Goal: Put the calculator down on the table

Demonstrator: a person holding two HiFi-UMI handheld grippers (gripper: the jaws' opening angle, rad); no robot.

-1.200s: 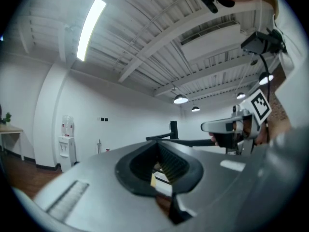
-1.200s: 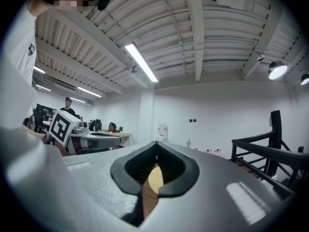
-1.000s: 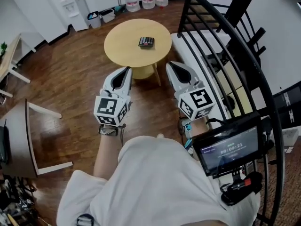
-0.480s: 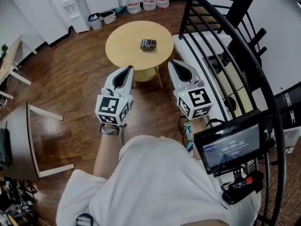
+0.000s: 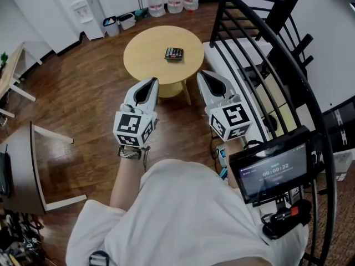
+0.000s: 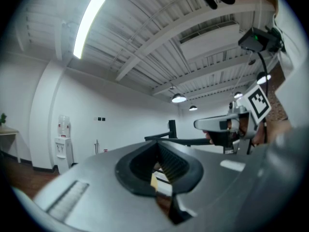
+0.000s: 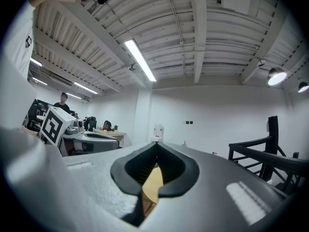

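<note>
Hardly anything has moved: the left gripper (image 5: pixel 151 82) and right gripper (image 5: pixel 201 74) are still staying shut and empty. Only the head view is showing the calculator (image 5: pixel 173 53), lying near the table's (image 5: pixel 141 51) middle, slightly toward its right edge.

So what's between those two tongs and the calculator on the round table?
Nothing. In the head view, only the bare round table lies between the calculator and the left tongs and right tongs, both shut, empty.

Head view above table (image 5: pixel 145 53); gripper views level
</note>
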